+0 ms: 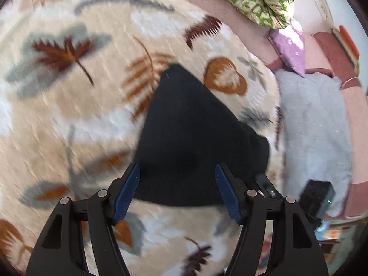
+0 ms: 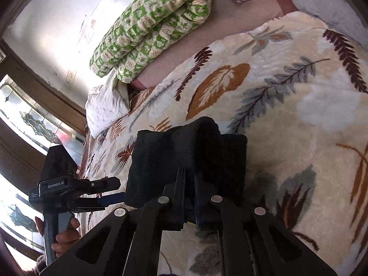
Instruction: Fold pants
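Black pants lay bunched on the leaf-print blanket, near its edge toward the white pillow. Soft, limp cloth by the look of it — light, likely to sag and slide off a loose pinch, so I judged a hem or folded edge the best hold. My right gripper was clenched on a raised fold of the pants, angled down. My left gripper hung released above the pants' near edge — pads apart, touching nothing, pitched steeply down.
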`<act>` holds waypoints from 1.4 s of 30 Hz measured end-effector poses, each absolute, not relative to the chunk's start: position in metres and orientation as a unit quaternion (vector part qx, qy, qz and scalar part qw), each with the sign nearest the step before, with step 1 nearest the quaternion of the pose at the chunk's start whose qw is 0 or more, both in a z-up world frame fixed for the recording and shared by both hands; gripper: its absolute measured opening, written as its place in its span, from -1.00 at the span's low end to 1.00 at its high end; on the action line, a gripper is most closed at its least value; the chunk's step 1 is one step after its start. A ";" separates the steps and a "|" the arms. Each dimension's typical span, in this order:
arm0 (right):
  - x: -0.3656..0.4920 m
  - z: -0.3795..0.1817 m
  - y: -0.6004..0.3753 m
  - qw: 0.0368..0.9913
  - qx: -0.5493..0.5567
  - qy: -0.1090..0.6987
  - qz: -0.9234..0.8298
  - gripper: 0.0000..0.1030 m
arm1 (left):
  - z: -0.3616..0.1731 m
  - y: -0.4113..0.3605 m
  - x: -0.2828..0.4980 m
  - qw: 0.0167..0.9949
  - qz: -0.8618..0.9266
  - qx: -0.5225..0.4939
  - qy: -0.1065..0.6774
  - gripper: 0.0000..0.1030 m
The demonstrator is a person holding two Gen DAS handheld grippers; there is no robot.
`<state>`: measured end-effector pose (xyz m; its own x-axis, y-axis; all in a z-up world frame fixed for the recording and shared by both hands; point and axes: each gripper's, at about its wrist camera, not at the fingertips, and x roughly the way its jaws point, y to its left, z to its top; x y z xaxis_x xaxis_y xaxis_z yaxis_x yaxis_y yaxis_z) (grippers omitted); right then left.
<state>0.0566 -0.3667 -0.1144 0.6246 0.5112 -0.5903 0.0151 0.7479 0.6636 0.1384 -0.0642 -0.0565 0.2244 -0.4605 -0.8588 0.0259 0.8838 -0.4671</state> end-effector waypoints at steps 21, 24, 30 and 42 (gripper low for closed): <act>0.057 -0.136 -0.370 0.828 0.331 0.432 0.133 -0.87 | -0.093 -0.095 0.142 0.773 -0.150 -0.061 0.613 -0.01; 0.058 -0.151 -0.374 0.824 0.353 0.424 0.128 -0.90 | -0.089 -0.089 0.141 0.769 -0.162 -0.071 0.614 -0.01; 0.054 -0.125 -0.388 0.820 0.375 0.410 0.136 -0.52 | -0.056 -0.076 0.117 0.779 -0.197 -0.083 0.590 -0.02; 0.117 -0.102 -0.368 0.845 0.292 0.437 0.094 -0.33 | -0.076 -0.174 0.097 0.789 -0.184 0.044 0.585 -0.01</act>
